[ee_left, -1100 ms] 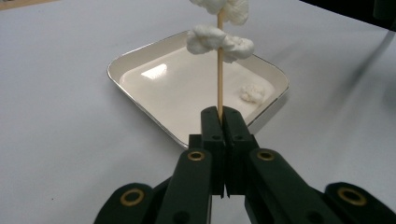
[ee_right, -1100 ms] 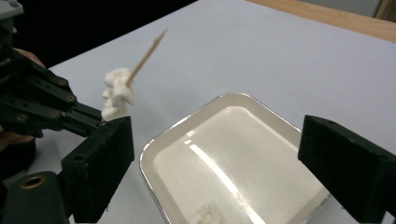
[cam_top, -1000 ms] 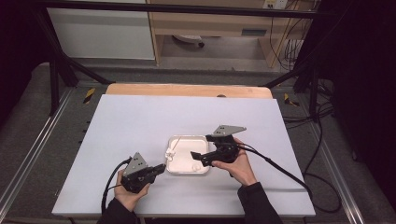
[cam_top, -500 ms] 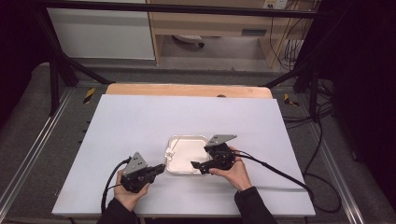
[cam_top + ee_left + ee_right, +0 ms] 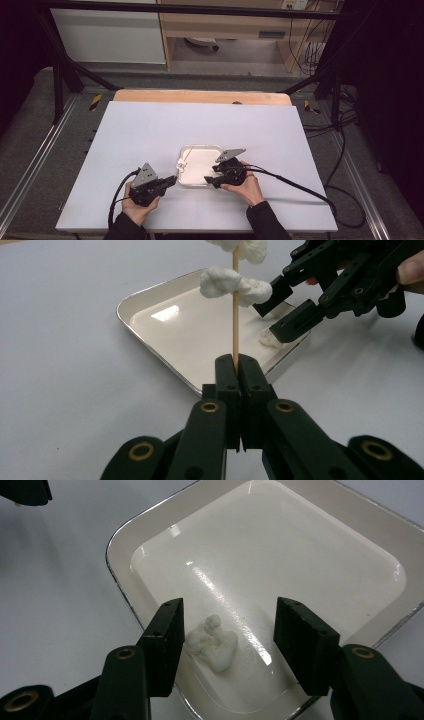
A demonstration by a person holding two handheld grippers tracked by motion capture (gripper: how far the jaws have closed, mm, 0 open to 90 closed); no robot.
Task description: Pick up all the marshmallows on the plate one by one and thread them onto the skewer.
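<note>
**Closing in on the loose white lump in the tray**

Far left on the white table: left gripper, jaws pressed together on the bottom of a wooden skewer, held steady just beside the near left corner of the tray. Skewer upright, tip out over the tray, white lumps already threaded high on the stick.

Centre: one loose white lump lying on the tray floor close to the near rim, well apart from the skewer.

Right: right gripper lowered into the tray, jaws half spread and just been closing, straddling the loose lump, one pad very near it, the other with a clear gap. No grip yet.

Step in hand, by judgement: picking up the next piece for threading. Next move: finish the close gently, soft stuff likely to squash, then lift and carry across to the skewer tip.

Edges and room: tray rim right beside the left pad, little slack there; risk of catching the rim or sliding the tray. Plenty of bare table on all sides, wooden strip along the far edge.
</note>
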